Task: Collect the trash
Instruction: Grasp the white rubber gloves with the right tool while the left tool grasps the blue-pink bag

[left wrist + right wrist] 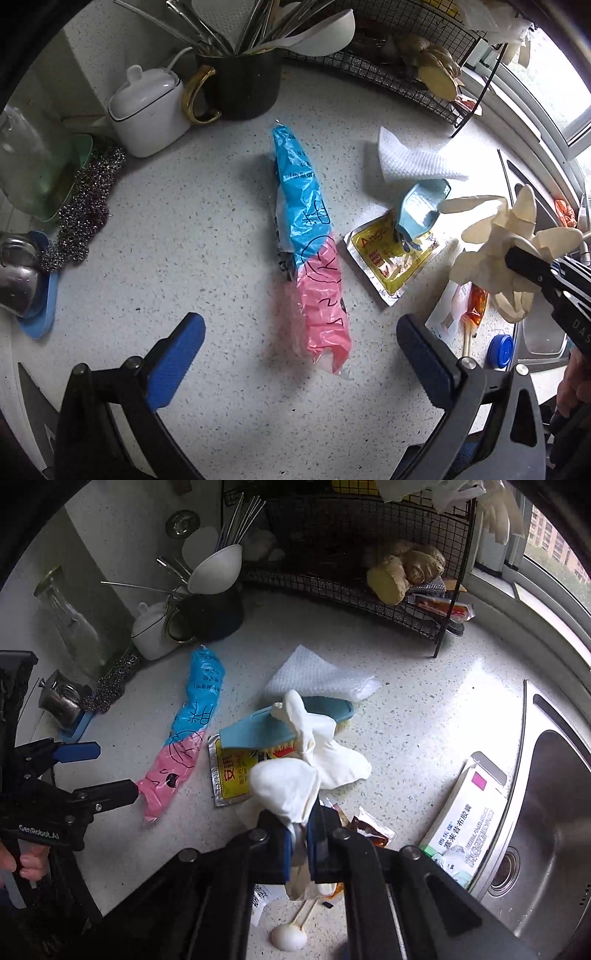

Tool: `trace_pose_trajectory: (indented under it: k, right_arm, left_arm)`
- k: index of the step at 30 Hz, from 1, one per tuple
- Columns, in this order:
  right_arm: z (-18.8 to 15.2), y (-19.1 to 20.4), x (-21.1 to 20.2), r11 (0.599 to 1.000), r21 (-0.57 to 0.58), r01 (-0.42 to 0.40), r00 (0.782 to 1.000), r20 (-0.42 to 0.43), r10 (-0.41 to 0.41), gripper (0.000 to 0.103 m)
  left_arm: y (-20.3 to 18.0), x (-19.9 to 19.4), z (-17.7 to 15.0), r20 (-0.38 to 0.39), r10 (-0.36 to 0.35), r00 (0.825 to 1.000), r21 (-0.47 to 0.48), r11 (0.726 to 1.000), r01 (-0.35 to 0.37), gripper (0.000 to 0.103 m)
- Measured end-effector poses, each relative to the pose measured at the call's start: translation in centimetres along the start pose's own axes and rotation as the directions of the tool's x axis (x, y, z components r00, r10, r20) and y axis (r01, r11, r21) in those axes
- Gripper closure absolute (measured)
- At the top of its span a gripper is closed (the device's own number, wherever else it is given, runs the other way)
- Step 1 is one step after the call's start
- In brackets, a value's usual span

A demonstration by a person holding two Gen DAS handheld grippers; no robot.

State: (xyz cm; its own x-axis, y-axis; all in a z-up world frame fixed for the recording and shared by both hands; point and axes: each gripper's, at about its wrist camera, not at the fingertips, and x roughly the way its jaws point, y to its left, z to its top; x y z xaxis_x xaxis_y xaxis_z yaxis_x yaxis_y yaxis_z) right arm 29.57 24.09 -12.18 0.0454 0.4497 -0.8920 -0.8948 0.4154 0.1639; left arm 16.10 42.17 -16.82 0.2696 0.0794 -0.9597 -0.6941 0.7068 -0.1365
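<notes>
In the left wrist view the left gripper [301, 363] hangs wide apart over the blue-and-pink bag [309, 243], whose long axis runs straight ahead between its fingers; in the right wrist view the right gripper [300, 843] is clamped on a crumpled white glove [295, 779], so the left is nearer the bag.

A home kitchen: a speckled stone countertop [207, 206] holds a black mug of utensils [240, 85] at twelve o'clock, a wire rack with ginger [406, 568], steel scourers [88, 206], and a stainless sink [546, 812] at four o'clock.
</notes>
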Motion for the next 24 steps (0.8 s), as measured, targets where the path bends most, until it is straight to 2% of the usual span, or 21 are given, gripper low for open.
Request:
trace_pose_trajectory:
  k: [8,16,21,23,24]
  right_arm:
    - [-0.7,-2.3,-3.1,0.995,0.104,-0.008,0.999,0.05,0.003,0.097]
    - [-2.3,-3.5,-2.6,0.986,0.159,0.052,0.999,0.005,-0.053,0.097]
    - [-3.0,-4.0,-2.6,0.98,0.184,0.074,0.997,-0.014,-0.073,0.097]
    - [-3.1,-4.2,-2.7,0.978,0.19,0.081,0.997,-0.017,-0.079,0.097]
    - [-3.2,-4.3,-2.8,0.977,0.194,0.084,0.996,-0.017,-0.082,0.097]
  left_arm:
    - [-0.2,3.5,2.3,-0.048,0.055,0.997,0.029,0.998,-0.054,0.0]
    - [0.0,5.9,4.3,-0.058,0.103,0.993,0.038,0.994,-0.1,0.001]
    - [0.1,6.8,4.8,-0.079,0.075,0.994,0.029,0.997,-0.073,0.013]
    - [0.6,7.6,4.8,-0.09,0.076,0.993,0.033,0.997,-0.073,0.023]
    - [0.5,7.6,4.8,-0.083,0.089,0.993,0.044,0.995,-0.085,0.023]
